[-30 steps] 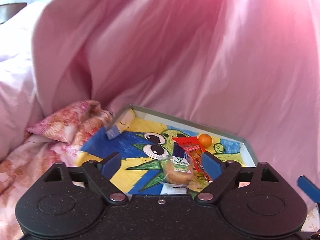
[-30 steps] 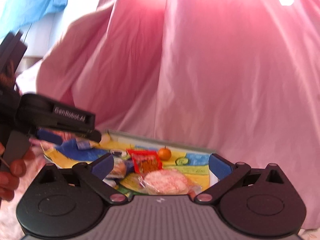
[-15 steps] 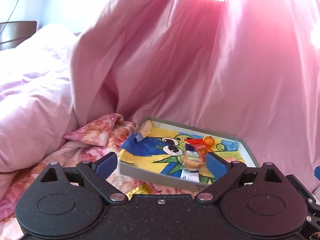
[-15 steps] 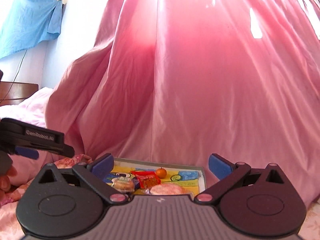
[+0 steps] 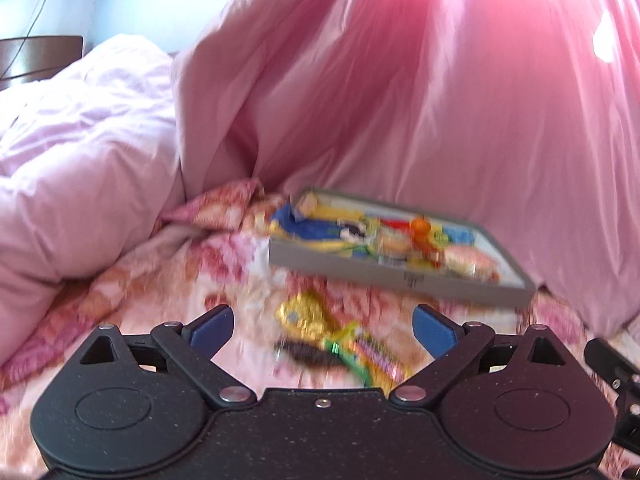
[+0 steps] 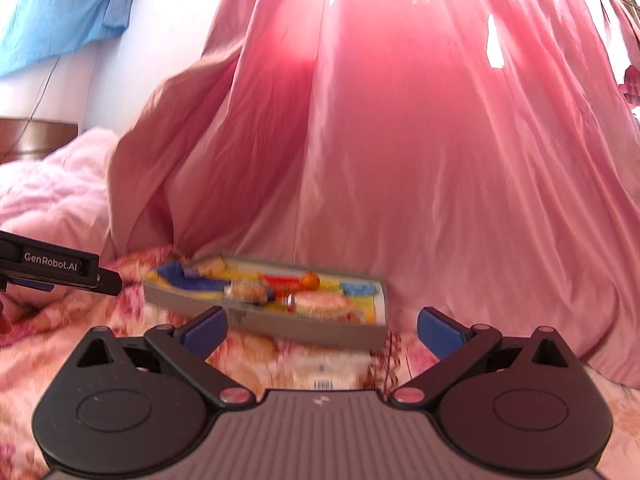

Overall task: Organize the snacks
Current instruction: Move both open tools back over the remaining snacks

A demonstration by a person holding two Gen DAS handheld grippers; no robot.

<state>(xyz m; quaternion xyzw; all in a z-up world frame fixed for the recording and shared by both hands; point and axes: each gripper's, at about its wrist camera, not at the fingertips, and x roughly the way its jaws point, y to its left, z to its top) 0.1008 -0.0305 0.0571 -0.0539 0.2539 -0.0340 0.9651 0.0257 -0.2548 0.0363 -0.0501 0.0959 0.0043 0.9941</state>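
From the left wrist, the left gripper (image 5: pixel 323 323) has just been spreading its blue-padded jaws and grasps nothing; loose gold and green foil snack packets (image 5: pixel 332 338) lie on the floral bedspread (image 5: pixel 168 280) between the jaws, and the shallow grey cardboard tray (image 5: pixel 400 276) of snacks sits beyond, to the far right. From the right wrist, the right gripper (image 6: pixel 322 332) is spread and empty, with the tray (image 6: pixel 304 326) just beyond its tips and a blurred white packet (image 6: pixel 324 372) near, between the jaws.

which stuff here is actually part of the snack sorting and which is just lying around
Part of the job:
- grey tray
- orange and wrapped snacks in the tray
- gold packet, green packet, white packet on the bedspread

Just lying about:
- floral bedspread
- pink duvet
- pink curtain
- blue cloth
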